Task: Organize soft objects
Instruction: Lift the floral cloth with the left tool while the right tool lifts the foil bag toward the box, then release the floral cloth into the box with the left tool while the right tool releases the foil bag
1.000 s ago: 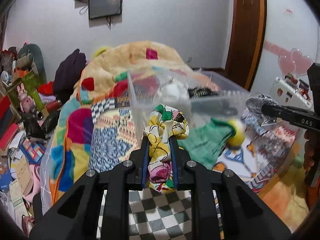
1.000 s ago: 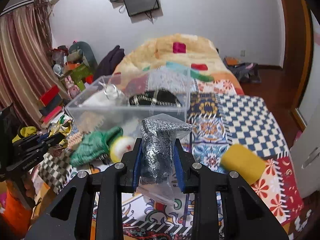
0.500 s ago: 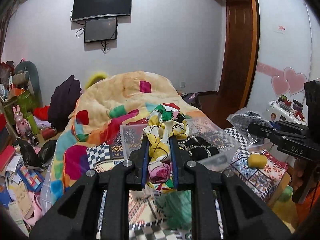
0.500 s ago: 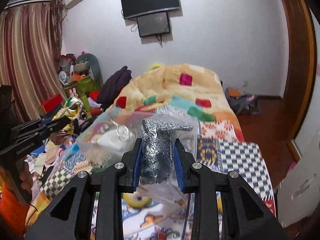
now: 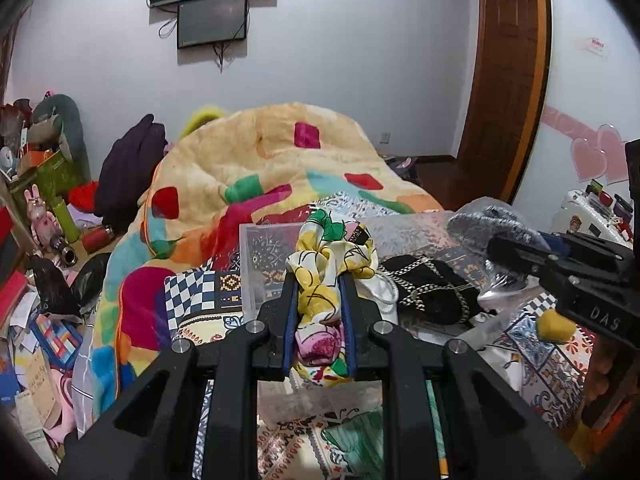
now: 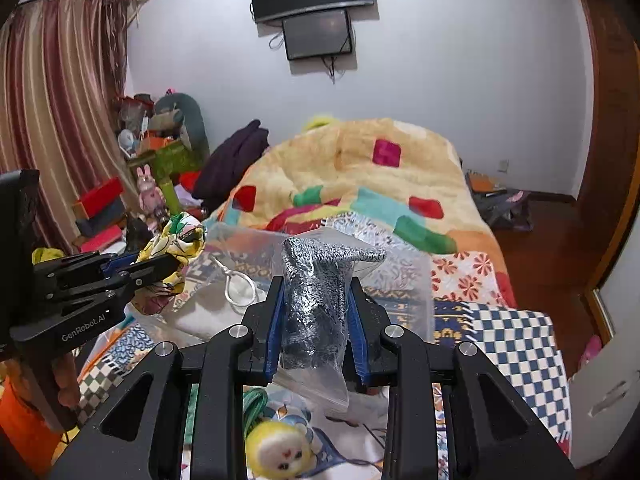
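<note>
My left gripper (image 5: 319, 280) is shut on a yellow, green and pink patterned scarf (image 5: 326, 264), held above the near wall of a clear plastic bin (image 5: 256, 264) on the bed. My right gripper (image 6: 316, 284) is shut on a grey knit item in a clear plastic bag (image 6: 316, 296), also over the bin (image 6: 400, 276). The bin holds a black bag with a chain (image 5: 428, 284) and a white item (image 6: 240, 288). The right gripper shows at the right of the left wrist view (image 5: 520, 256); the left gripper shows at the left of the right wrist view (image 6: 160, 264).
A green knit item (image 5: 356, 444) and a yellow plush toy (image 6: 280, 452) lie on the patterned bedspread near me. A yellow sponge (image 5: 554, 326) lies to the right. A bunched yellow blanket (image 5: 280, 160) fills the far bed. Clutter lines the floor at left (image 5: 36, 280).
Both grippers have lifted with their loads and moved forward over the bin; the view has tilted from the bedspread up toward the wall, then dipped slightly toward the bin.
</note>
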A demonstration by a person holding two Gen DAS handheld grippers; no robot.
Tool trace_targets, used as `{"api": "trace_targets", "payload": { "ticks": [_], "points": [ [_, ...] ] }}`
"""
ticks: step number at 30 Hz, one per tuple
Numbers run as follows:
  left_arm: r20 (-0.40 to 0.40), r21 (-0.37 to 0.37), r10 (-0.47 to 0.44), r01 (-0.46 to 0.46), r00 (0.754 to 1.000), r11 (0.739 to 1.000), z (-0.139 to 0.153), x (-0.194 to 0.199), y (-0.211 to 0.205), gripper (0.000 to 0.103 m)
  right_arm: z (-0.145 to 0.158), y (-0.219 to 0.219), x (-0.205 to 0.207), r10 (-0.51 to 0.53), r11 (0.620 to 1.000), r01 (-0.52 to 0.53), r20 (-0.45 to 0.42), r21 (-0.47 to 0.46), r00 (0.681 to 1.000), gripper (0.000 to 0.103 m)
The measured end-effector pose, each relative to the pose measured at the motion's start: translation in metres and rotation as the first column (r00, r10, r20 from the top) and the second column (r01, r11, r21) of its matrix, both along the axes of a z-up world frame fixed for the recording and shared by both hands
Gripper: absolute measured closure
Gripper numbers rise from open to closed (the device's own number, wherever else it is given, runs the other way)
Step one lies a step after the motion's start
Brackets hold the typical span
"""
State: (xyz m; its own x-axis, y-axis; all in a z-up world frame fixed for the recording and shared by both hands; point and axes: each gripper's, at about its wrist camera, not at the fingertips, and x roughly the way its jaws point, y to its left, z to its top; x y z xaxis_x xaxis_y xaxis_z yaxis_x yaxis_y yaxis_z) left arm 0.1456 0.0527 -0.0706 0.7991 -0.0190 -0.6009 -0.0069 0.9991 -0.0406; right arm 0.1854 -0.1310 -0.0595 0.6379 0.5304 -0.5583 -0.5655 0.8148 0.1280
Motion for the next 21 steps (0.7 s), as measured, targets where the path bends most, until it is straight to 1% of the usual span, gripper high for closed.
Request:
{"api": "trace_targets", "payload": {
  "ticks": [9, 11, 13, 14, 16, 17, 18, 19, 20, 21],
  "points": [
    [-0.040, -0.014, -0.001, 0.000, 0.999, 1.000, -0.014, 0.014, -0.003, 0.084, -0.021, 0.017, 0.014, 0.031, 0.998, -0.035, -0.062, -0.053, 0.998, 0.076],
    [-0.049, -0.010, -0.006, 0.006, 0.999, 1.000, -0.017, 0.016, -0.004, 0.082, -0.024, 0.020, 0.015, 0.037, 0.997, -0.042, -0.070, -0.065, 0.997, 0.075],
    [-0.058, -0.002, -0.006, 0.006, 0.998, 1.000, -0.018, 0.017, -0.006, 0.072, -0.027, 0.022, 0.015, 0.044, 0.996, -0.050, -0.078, -0.074, 0.996, 0.075],
    [-0.059, 0.002, -0.007, 0.007, 0.998, 1.000, -0.019, 0.017, -0.007, 0.070, -0.028, 0.024, 0.014, 0.047, 0.995, -0.053, -0.081, -0.083, 0.996, 0.075],
    [-0.056, 0.004, -0.004, 0.004, 0.998, 1.000, -0.019, 0.016, -0.008, 0.054, -0.029, 0.026, 0.014, 0.048, 0.994, -0.056, -0.082, -0.097, 0.995, 0.075],
    [-0.050, 0.003, 0.000, 0.000, 0.999, 1.000, -0.019, 0.015, -0.007, 0.050, -0.029, 0.026, 0.014, 0.049, 0.993, -0.058, -0.084, -0.102, 0.995, 0.075],
    [-0.042, 0.000, 0.002, -0.002, 0.999, 1.000, -0.018, 0.013, -0.007, 0.043, -0.028, 0.026, 0.014, 0.049, 0.993, -0.057, -0.086, -0.105, 0.995, 0.074],
    [-0.035, -0.003, 0.002, -0.002, 0.999, 1.000, -0.016, 0.011, -0.007, 0.040, -0.027, 0.025, 0.014, 0.049, 0.993, -0.058, -0.088, -0.105, 0.995, 0.072],
    [-0.031, -0.005, 0.000, 0.000, 1.000, 1.000, -0.015, 0.010, -0.008, 0.039, -0.026, 0.024, 0.013, 0.051, 0.993, -0.060, -0.089, -0.102, 0.995, 0.070],
    [-0.027, -0.007, -0.003, 0.003, 1.000, 1.000, -0.014, 0.008, -0.008, 0.038, -0.023, 0.022, 0.012, 0.050, 0.994, -0.058, -0.085, -0.095, 0.995, 0.064]
  ]
}}
